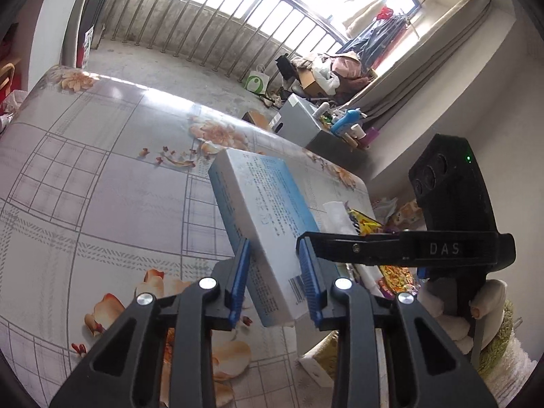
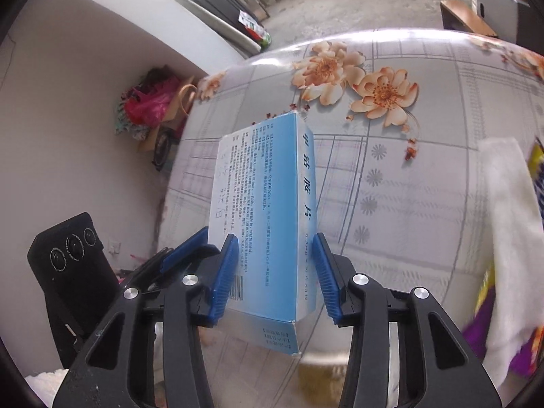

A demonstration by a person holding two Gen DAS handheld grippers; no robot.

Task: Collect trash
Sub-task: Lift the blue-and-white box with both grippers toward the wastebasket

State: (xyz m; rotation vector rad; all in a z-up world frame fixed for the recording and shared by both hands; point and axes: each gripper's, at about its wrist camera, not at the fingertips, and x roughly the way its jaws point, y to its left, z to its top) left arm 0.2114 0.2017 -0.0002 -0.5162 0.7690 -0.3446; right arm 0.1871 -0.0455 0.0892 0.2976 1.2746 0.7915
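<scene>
A blue and white medicine box (image 1: 261,217) is held above the floral table (image 1: 102,187). My left gripper (image 1: 275,258) has both blue pads against its sides. In the right wrist view the same box (image 2: 268,210) stands between my right gripper's (image 2: 275,255) pads, which touch it on both sides. The right gripper's body shows in the left wrist view (image 1: 452,204) at the right, and the left gripper's body (image 2: 71,272) shows at the lower left of the right wrist view. Both grippers hold the one box.
A white tissue (image 2: 510,224) and colourful snack wrappers (image 1: 363,221) lie on the table's right side. A paper packet (image 1: 319,360) lies near the front edge. Beyond the table are a concrete floor, a grey box (image 1: 299,119) and piled clutter (image 1: 326,71).
</scene>
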